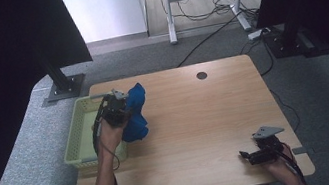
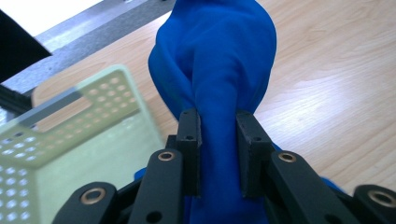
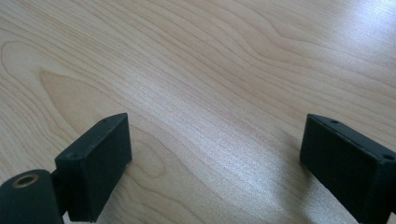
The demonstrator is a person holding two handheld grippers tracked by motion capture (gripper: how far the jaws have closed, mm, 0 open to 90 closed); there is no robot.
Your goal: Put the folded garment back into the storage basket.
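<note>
Pinching a blue cloth [image 2: 219,70], left gripper [image 2: 218,154] jaws pressed on its bunched middle | cloth lifted beside basket [image 1: 78,137] at counter's [image 1: 197,117] 9 o'clock | right gripper [image 3: 215,163] at 5 o'clock, jaws spread wide over bare wood

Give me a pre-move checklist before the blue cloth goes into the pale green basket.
1. Grip: the left gripper has its jaws pinched on the crumpled blue cloth: ok.
2. Cloth clear of the table: in the high view it hangs beside the gripper, but whether its lower end has lifted off the light wooden table: cannot tell.
3. Target: the pale green perforated plastic basket sits at the table's left edge, open side up: ok.
4. Room in the basket: the visible interior looks bare: ok.
5. Right gripper: jaws open, holding nothing, far from the basket: ok.
</note>
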